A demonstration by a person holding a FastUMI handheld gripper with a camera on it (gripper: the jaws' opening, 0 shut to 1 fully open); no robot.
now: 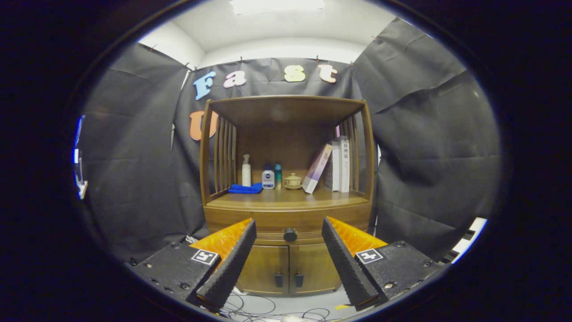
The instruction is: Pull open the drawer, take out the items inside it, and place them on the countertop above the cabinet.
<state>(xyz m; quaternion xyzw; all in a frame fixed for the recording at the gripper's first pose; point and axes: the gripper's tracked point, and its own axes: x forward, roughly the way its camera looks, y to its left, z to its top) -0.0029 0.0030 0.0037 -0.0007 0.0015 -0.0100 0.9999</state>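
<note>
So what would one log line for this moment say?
phase: approach | gripper: open, holding nothing | drawer: closed | knob: between the fingers, beyond them, untouched | countertop: bottles, cloth, books

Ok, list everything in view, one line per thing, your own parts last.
cabinet: one, brown wood, against the black cloth wall
drawer knob: one, dark, between the tongs' fingers, beyond them; drawer shut
lower doors: two, brown, below the drawer
blue cloth: one, countertop left
bottles: three, white spray, white with blue label, teal; behind the cloth
lidded pot: one, beige, mid countertop
books: several, mostly white, countertop right, one leaning
cables: dark, on the floor
tongs: one pair, open, aimed at the knob
</note>
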